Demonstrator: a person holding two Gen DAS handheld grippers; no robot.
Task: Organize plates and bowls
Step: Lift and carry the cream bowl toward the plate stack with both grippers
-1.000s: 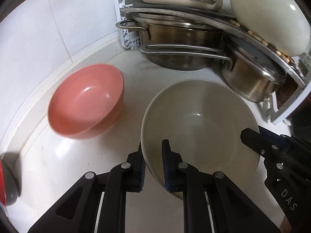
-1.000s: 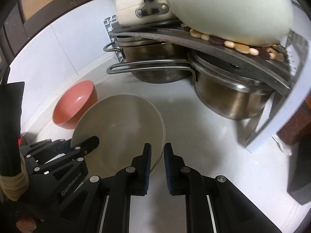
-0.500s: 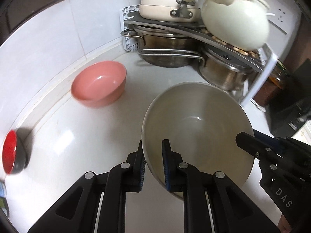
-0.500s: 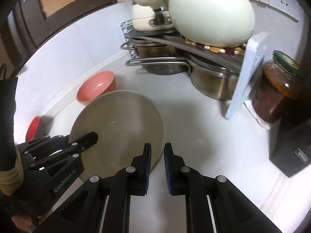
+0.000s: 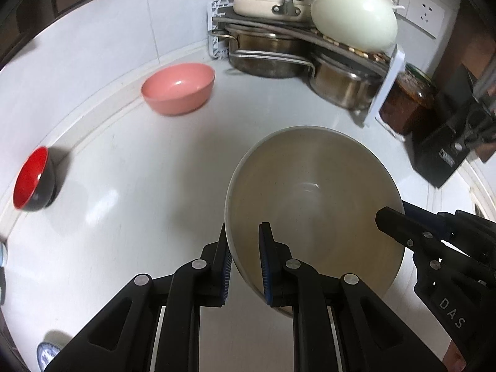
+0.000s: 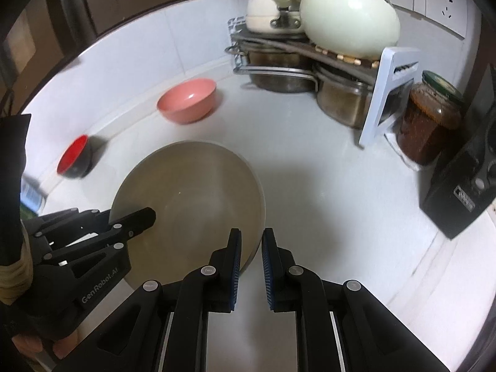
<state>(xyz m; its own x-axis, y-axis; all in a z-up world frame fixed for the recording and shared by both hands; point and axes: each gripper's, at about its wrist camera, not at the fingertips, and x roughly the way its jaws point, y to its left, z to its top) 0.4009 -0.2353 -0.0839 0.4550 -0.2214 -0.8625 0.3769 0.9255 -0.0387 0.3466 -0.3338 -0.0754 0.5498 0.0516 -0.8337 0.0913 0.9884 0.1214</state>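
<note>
Left gripper [image 5: 243, 260]: clamped on near rim of beige bowl [image 5: 313, 192], one finger inside, one outside.
Right gripper [image 6: 250, 263]: narrowly parted around the bowl's opposite rim; contact unclear.
Beige bowl: held above white counter [image 5: 139, 186].
Bowls: three; pink bowl [image 5: 178, 88] and red bowl [image 5: 31, 179] well beyond beige one, by the wall.
Steel pots [image 6: 310, 80]: two, under rack, far behind beige bowl.

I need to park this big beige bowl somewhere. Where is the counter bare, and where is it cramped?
Bare counter lies between the pink bowl, the red-and-black bowl and the held beige bowl. A second patch runs from the rack's white side panel toward the black box. The back corner is crowded with steel pots, the cream pot and the jar.
</note>
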